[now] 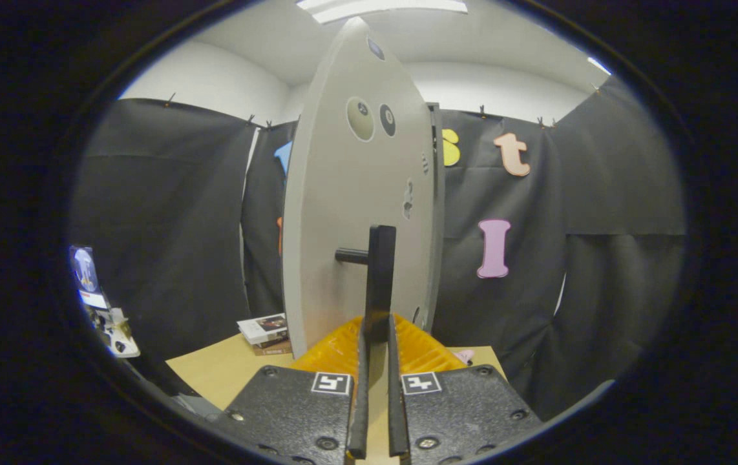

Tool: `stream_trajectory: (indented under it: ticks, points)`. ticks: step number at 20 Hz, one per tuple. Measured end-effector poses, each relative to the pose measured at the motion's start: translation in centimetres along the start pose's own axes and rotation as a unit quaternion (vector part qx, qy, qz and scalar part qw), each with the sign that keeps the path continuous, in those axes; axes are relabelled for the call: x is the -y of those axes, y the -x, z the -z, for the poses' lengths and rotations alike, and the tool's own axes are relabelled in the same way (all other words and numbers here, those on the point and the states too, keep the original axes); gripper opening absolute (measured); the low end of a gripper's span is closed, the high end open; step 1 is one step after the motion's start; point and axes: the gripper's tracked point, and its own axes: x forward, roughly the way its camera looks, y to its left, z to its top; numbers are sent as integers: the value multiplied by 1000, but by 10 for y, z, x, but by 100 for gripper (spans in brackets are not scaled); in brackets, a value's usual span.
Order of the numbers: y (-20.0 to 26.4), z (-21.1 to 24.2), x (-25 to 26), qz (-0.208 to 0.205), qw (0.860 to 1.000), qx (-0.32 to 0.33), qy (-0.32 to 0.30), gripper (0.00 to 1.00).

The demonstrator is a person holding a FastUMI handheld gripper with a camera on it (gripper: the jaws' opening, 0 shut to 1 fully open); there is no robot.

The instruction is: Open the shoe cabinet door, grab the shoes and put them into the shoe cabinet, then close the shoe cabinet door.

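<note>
Cabinet door (349,213) stands edge-on straight ahead of the gripper (375,336), its handle caught between the fingers.

The grey door rises upright above the table (214,374), swung partly out so its face shows to the left. Its dark bar handle (380,278) runs vertically, in line with the gripper, and both fingers look pressed onto its lower end. The next swing likely turns on the door's hinge edge beyond the handle; the shoes cannot be told.
</note>
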Motion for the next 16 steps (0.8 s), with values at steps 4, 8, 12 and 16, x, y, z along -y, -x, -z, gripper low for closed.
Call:
stream_trajectory:
  ticks: [4,8,12,16]
  points:
    - [5,1,38,40,999,-3,8,8]
    - [11,5,82,68,998,-8,-1,4]
    - [10,15,80,4,1000,-20,-24,4]
    - [28,24,83,21,999,-21,-19,5]
